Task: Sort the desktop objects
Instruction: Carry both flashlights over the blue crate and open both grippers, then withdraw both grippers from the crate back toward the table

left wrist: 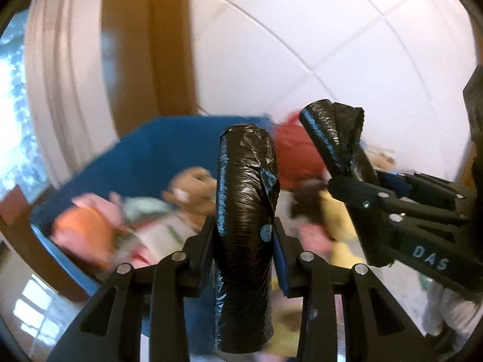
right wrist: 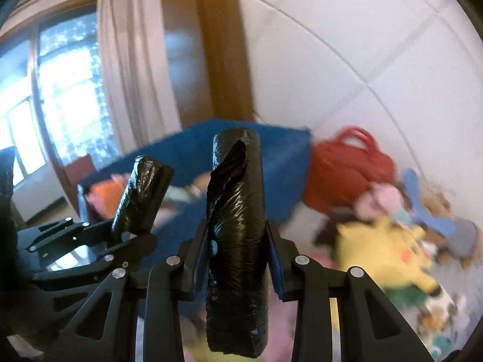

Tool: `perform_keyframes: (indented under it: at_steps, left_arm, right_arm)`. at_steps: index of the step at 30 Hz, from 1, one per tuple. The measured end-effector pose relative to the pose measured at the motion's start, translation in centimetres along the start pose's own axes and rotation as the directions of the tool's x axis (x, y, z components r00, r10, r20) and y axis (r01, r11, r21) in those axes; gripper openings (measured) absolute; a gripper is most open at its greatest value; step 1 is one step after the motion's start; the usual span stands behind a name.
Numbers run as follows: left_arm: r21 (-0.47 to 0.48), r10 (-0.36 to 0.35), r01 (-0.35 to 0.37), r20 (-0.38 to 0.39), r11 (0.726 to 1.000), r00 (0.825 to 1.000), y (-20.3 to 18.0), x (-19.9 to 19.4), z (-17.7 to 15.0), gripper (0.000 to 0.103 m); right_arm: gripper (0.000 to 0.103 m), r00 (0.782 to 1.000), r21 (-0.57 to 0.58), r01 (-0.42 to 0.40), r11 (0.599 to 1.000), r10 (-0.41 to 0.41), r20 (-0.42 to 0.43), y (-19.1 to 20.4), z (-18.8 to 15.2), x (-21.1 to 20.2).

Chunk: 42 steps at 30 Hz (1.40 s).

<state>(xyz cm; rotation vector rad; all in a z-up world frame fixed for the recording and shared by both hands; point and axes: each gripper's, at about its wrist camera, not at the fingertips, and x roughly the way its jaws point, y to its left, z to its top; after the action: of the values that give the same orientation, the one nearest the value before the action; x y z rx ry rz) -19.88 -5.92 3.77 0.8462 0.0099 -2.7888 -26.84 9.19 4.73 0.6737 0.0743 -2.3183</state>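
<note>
Each gripper clamps its own black roll: the left gripper (left wrist: 244, 235) on one roll (left wrist: 246, 211), the right gripper (right wrist: 238, 241) on another (right wrist: 237, 226), fingers narrow. Both hover before the blue bin (right wrist: 280, 163), toys probably beyond. Release over the bin, level.

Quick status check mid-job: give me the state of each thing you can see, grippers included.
left gripper: shut on a black bag roll, held upright.
right gripper: shut on a second black roll, upright, top end torn open.
blue bin: open, blurred toys inside.
red bag: outside the bin, handles up.
yellow plush: lying in the pile.
</note>
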Motion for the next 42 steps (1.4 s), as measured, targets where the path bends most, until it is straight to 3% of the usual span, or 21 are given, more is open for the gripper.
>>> perform_keyframes:
  at_steps: [6, 14, 16, 18, 20, 23, 26, 37, 39, 42]
  left_arm:
    - [-0.030, 0.090, -0.093, -0.067, 0.995, 0.994, 8.7, 4.6, 1.8, 0.034]
    - [-0.046, 0.069, -0.080, -0.210, 0.996, 0.975, 14.2, 10.5, 1.3, 0.035]
    - [-0.048, 0.058, -0.070, -0.205, 0.996, 0.977, 14.5, 10.6, 1.3, 0.043]
    - [-0.045, 0.065, -0.075, -0.189, 0.996, 0.980, 14.6, 10.5, 1.4, 0.071]
    - [-0.043, 0.080, -0.088, -0.166, 0.995, 0.983, 14.8, 10.0, 1.4, 0.078]
    - [-0.056, 0.066, -0.075, -0.157, 0.996, 0.985, 15.1, 9.8, 1.5, 0.080]
    - [-0.060, 0.070, -0.080, -0.166, 0.995, 0.984, 15.1, 9.8, 1.3, 0.080]
    - [-0.064, 0.061, -0.074, -0.187, 0.995, 0.980, 14.6, 8.9, -0.3, 0.080]
    - [-0.067, 0.064, -0.078, -0.189, 0.995, 0.980, 14.5, 8.6, -0.6, 0.080]
    - [-0.077, 0.062, -0.077, -0.182, 0.994, 0.981, 14.2, 7.4, -1.3, 0.080]
  right_arm:
    - [0.035, 0.996, -0.010, -0.077, 0.997, 0.077, -0.054, 5.2, 3.2, 7.5]
    - [0.035, 0.981, -0.016, -0.093, 0.996, 0.088, -0.172, 8.6, 3.6, 16.5]
    - [0.035, 0.978, -0.016, -0.083, 0.996, 0.078, -0.195, 8.8, 3.2, 17.7]
    - [0.035, 0.975, -0.013, -0.071, 0.997, 0.067, -0.212, 8.8, 2.8, 18.5]
    - [0.035, 0.974, -0.009, -0.055, 0.998, 0.052, -0.220, 8.8, 2.4, 18.5]
    - [0.037, 0.975, -0.003, -0.030, 1.000, 0.028, -0.222, 8.5, 2.1, 18.4]
    - [0.050, 0.980, -0.014, -0.006, 1.000, 0.003, -0.201, 8.5, 2.4, 17.5]
    - [0.069, 0.987, -0.042, 0.010, 0.999, -0.016, -0.162, 9.6, 2.2, 14.4]
    - [0.091, 0.988, -0.036, 0.006, 0.999, -0.011, -0.155, 9.6, 2.0, 13.8]
    - [0.102, 0.990, -0.033, 0.020, 0.999, -0.024, -0.137, 9.6, 1.5, 12.5]
